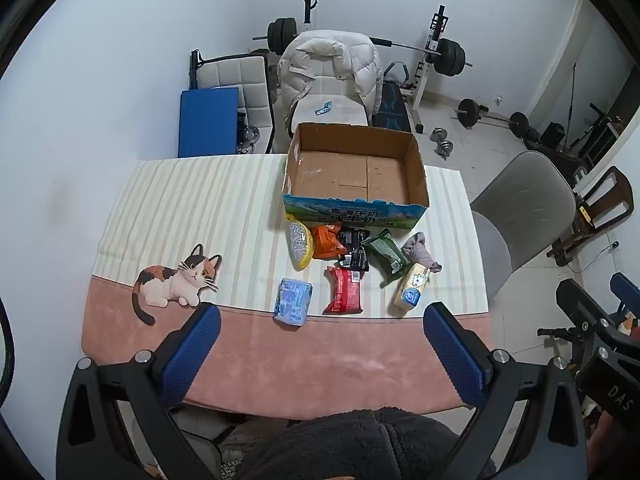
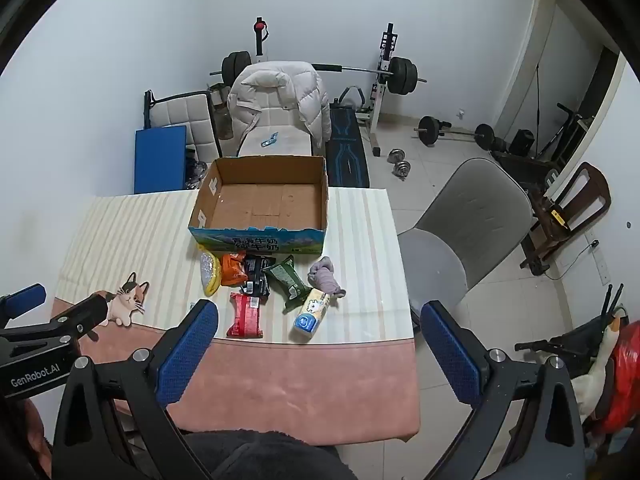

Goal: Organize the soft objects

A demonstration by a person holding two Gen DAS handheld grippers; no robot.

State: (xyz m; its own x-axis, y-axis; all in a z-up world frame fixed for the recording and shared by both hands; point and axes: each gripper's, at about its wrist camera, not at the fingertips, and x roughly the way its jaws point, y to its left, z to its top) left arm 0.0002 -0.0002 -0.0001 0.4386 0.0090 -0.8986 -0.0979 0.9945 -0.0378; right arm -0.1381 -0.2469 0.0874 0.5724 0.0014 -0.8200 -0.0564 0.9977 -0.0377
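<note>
While nothing sits between them, both grippers' jaws (image 1: pixel 320 320) (image 2: pixel 318 320) wide apart above soft packets (image 1: pixel 344 290) before the cardboard box (image 1: pixel 352 210).

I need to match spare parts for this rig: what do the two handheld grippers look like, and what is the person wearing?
Both the left gripper and right gripper have black angular frames with silver bolts and textured blue finger pads. The left one's body reads "GenRobot.AI" in white. The person wears dark fleecy clothing.

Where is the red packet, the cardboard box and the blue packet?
red packet (image 1: pixel 343 290), left wrist view, middle of its wrapper
cardboard box (image 1: pixel 352 174), left wrist view, bare inside floor
blue packet (image 1: pixel 293 301), left wrist view, its top face
</note>
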